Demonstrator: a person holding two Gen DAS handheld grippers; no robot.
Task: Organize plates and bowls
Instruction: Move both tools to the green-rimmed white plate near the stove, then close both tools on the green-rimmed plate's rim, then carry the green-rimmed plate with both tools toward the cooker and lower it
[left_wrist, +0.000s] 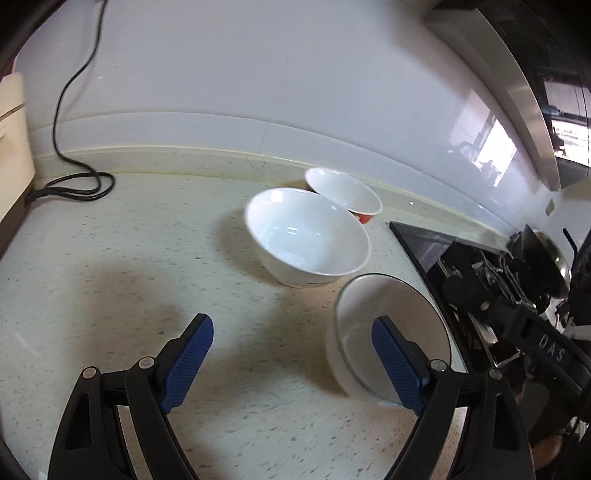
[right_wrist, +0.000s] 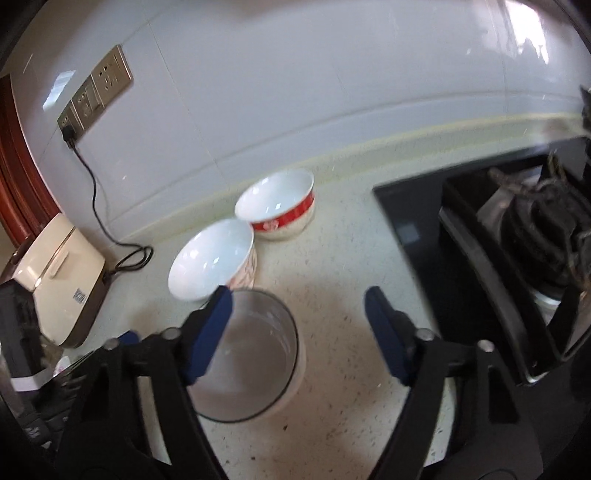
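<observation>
Three bowls stand on the speckled counter (left_wrist: 110, 258). A large white bowl (left_wrist: 308, 236) sits mid-counter; it also shows in the right wrist view (right_wrist: 210, 258). Behind it is a white bowl with a red band (left_wrist: 345, 194), also in the right wrist view (right_wrist: 277, 206). A clear glass bowl nested in a white bowl (left_wrist: 391, 332) sits nearest, also in the right wrist view (right_wrist: 251, 350). My left gripper (left_wrist: 291, 358) is open and empty, its right finger in front of the glass bowl. My right gripper (right_wrist: 299, 325) is open and empty above that bowl's right side.
A black gas stove (right_wrist: 517, 251) fills the right side, and the right gripper's body shows over it in the left wrist view (left_wrist: 535, 332). A cream appliance (right_wrist: 55, 277) with a black cord (left_wrist: 74, 184) stands at the left. A wall socket (right_wrist: 96, 88) is on the tiled backsplash.
</observation>
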